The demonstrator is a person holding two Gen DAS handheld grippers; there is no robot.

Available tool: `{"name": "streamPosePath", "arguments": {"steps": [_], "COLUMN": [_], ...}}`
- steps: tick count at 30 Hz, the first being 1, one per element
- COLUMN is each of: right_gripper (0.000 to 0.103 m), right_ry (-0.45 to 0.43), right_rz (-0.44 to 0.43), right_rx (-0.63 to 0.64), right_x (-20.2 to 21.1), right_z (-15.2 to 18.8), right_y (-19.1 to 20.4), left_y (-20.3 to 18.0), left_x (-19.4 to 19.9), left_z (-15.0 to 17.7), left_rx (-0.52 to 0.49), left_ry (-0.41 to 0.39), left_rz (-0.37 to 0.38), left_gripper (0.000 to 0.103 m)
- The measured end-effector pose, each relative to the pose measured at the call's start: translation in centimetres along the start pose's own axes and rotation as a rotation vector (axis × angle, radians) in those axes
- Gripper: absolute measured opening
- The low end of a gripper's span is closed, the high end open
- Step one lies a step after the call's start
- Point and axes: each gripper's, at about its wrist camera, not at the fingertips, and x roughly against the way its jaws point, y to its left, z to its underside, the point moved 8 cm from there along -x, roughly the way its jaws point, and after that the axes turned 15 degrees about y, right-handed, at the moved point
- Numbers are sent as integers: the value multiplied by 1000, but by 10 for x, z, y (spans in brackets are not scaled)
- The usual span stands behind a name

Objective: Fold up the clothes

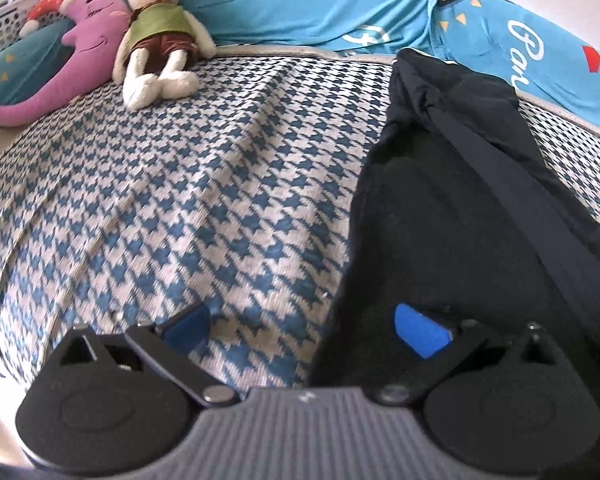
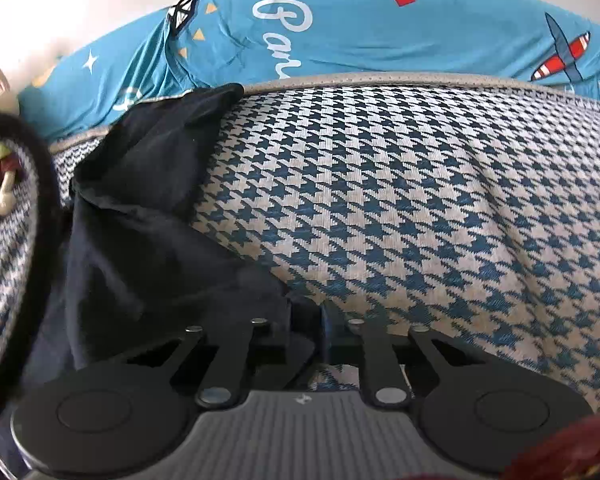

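One black garment (image 1: 452,208) lies on the right of the one houndstooth cover (image 1: 220,208); two plush toys sit at the far left, one white rabbit (image 1: 156,36) and one purple moon-shaped cushion (image 1: 76,56); one blue printed sheet (image 1: 380,12) runs along the far edge; one white perforated basket (image 1: 0,28) stands far left; two grippers show, one left gripper (image 1: 304,324) and one right gripper (image 2: 320,320).

houndstooth blanket (image 1: 180,200), blue sheet (image 1: 340,12), plush rabbit (image 1: 156,32), purple plush (image 1: 80,52)
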Motion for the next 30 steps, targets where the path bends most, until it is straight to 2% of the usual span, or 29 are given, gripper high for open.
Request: {"name": "streamPosePath", "arguments": {"steps": [6, 11, 18, 25, 30], "right_gripper": [13, 13, 13, 13, 13], "right_ry": [-48, -93, -97, -100, -78], "right_rz": [-79, -195, -339, -482, -564], "right_rx": [-41, -27, 91, 211, 285], "right_x": [16, 37, 47, 59, 57], "right_z": [2, 3, 16, 31, 46], "right_y": [11, 35, 102, 168, 212], "left_y": [2, 4, 7, 40, 65], "left_x": [3, 5, 29, 47, 46], "left_z": [3, 0, -24, -43, -44], "left_rx": [2, 18, -20, -55, 22], "left_ry": [-1, 18, 29, -24, -24], "left_rz": [-3, 15, 92, 40, 59], "left_gripper": [103, 103, 103, 103, 103]}}
